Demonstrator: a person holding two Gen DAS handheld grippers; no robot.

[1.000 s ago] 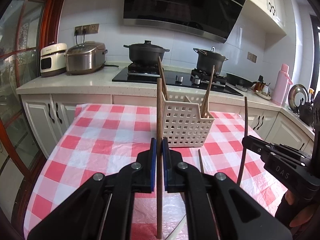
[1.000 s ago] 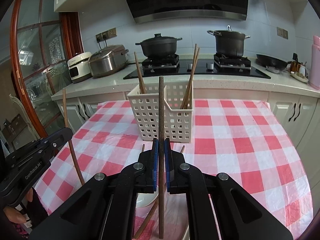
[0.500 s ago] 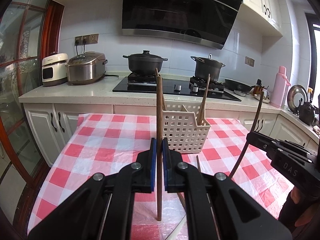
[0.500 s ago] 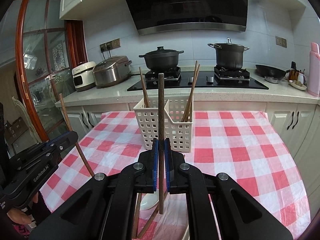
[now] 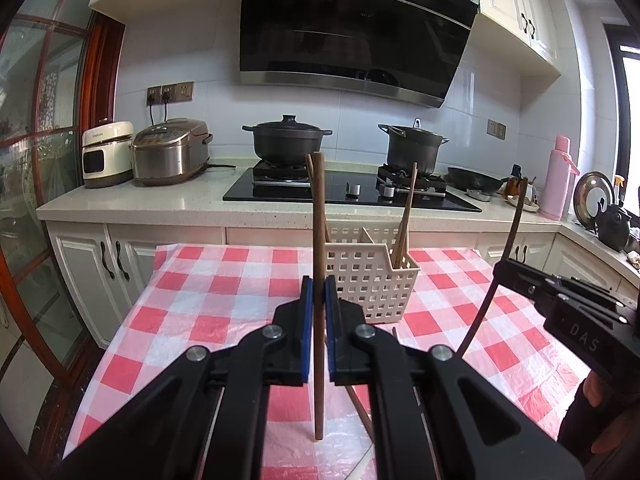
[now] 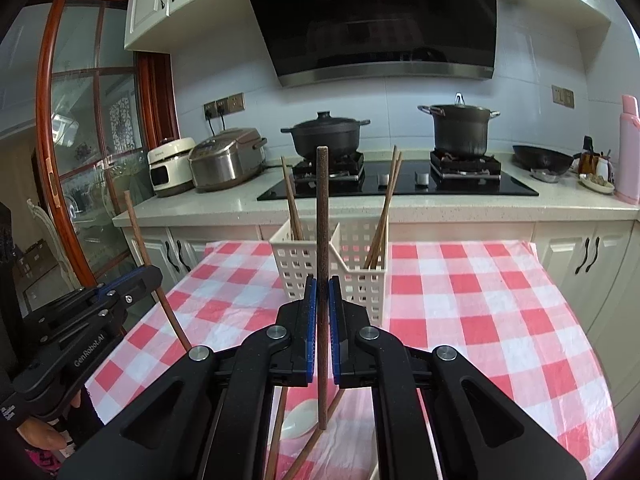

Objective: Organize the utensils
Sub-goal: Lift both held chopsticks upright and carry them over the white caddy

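Over the checked tablecloth (image 5: 224, 292), both grippers were loaded, and it looked like a double delivery in the making. The left gripper (image 5: 316, 312) had its blue pads clenched on a brown chopstick (image 5: 319, 216), held upright with its lower end hanging clear above the cloth. The right gripper (image 6: 322, 316) was doing the same: pads squeezed tight on a darker chopstick (image 6: 322, 208), also standing near vertical. Holding them on end made sense, since the white basket (image 6: 304, 260) ahead takes its load from the top.

That basket stood mid-table, split by a divider into two compartments. A couple of chopsticks already leaned in the left one, and another pair (image 6: 384, 204) leaned in the right one. So the sort was partly done, by my reckoning, with these two sticks probably the next to go in.

Each stick was gripped around its middle, which left a long lower end free to thread down through the basket's open top. Neither one was over the basket; both hung short of it, on the near side.

More work was waiting below: loose chopsticks (image 6: 280, 432) and what looked like a white spoon (image 6: 298, 420) lay on the cloth beneath the right gripper.
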